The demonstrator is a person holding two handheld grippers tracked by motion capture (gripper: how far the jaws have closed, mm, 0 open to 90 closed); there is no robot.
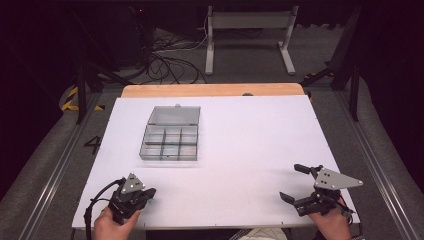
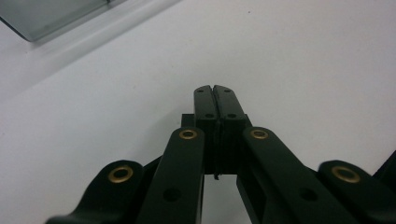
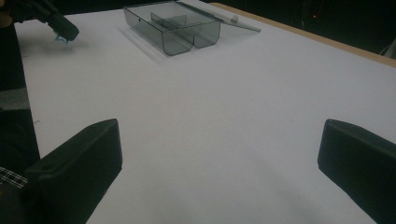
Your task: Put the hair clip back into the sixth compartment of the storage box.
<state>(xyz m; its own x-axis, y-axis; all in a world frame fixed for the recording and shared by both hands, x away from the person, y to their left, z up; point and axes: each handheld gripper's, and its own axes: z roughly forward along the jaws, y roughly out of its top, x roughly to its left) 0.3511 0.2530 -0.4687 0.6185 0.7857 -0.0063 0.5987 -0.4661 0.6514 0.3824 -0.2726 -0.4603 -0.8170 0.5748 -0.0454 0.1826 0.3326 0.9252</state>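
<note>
A clear grey compartment box [image 1: 169, 142] lies on the white table top [image 1: 250, 145], left of the middle, with its lid [image 1: 175, 115] folded back flat. My left gripper [image 1: 149, 193] rests near the front left edge, its jaws pressed together [image 2: 215, 93]. In the right gripper view a small light-blue bit [image 3: 61, 38] shows under the left gripper's tip [image 3: 63, 29]; whether it is pinched I cannot tell. My right gripper [image 1: 295, 182] lies near the front right corner, open wide with nothing between its fingers [image 3: 219, 135]. The box [image 3: 173, 28] stands far ahead of it.
A wooden strip [image 1: 212, 90] runs along the table's far edge. Beyond it are cables [image 1: 167, 62] and a white frame [image 1: 250, 35] on the floor. A corner of the box [image 2: 46, 16] shows at the upper left in the left gripper view.
</note>
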